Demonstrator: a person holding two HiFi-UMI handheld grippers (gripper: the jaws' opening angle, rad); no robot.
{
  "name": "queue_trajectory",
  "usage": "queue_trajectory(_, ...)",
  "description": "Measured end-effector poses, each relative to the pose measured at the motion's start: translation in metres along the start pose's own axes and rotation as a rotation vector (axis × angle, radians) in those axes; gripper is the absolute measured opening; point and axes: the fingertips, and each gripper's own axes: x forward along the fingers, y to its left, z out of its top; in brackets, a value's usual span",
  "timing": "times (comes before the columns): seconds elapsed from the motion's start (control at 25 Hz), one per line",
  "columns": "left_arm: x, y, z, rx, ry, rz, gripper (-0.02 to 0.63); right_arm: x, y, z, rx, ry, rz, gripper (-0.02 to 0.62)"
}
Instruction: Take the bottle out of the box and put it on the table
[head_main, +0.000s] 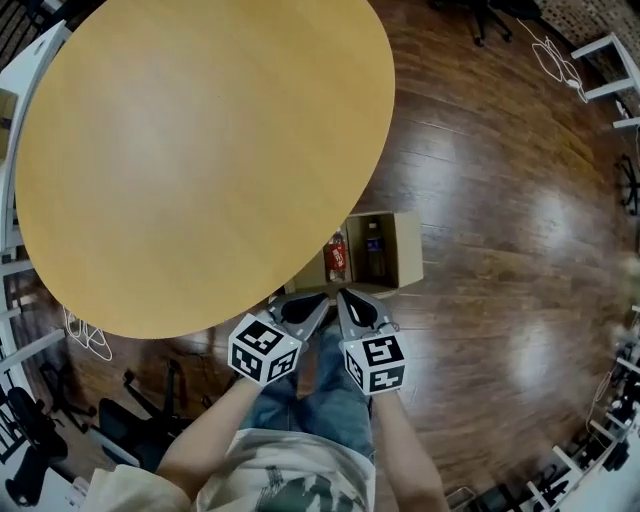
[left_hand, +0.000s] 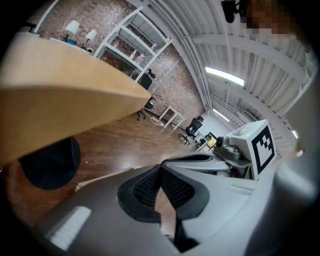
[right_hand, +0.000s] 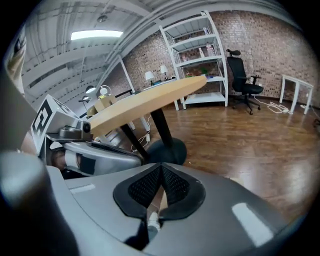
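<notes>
Bottle (head_main: 336, 257) with red label is sitting beside a darker bottle (head_main: 372, 238) in the open box (head_main: 408, 255) on the floor. Probably light and slick, so gripping mid-body seems safest. Left claw (head_main: 318, 298) and right claw (head_main: 343, 293) are hovering clenched, empty.

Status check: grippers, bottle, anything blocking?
Left gripper shut, empty; right gripper shut, empty, both short of box. Red bottle and dark bottle inside box on floor, untouched. Table edge hides box's left side in head view.
</notes>
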Motion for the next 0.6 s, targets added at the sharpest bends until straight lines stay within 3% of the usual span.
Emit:
queue_trajectory(0.16, 0.045, 0.028, -0.016, 0.074, 0.034, 0.064, 0.0, 0.043, -0.044, -0.028, 0.032, 0.051, -0.049, 0.0)
queue_trajectory(0.36, 0.089, 0.058, -0.057, 0.032, 0.048, 0.178, 0.0, 0.085, -0.082, -0.072, 0.089, 0.083, -0.093, 0.0)
queue_trajectory(0.6, 0.136, 0.095, -0.099, 0.007, 0.06, 0.246, 0.0, 0.127, -0.119, -0.134, 0.141, 0.106, -0.086, 0.043)
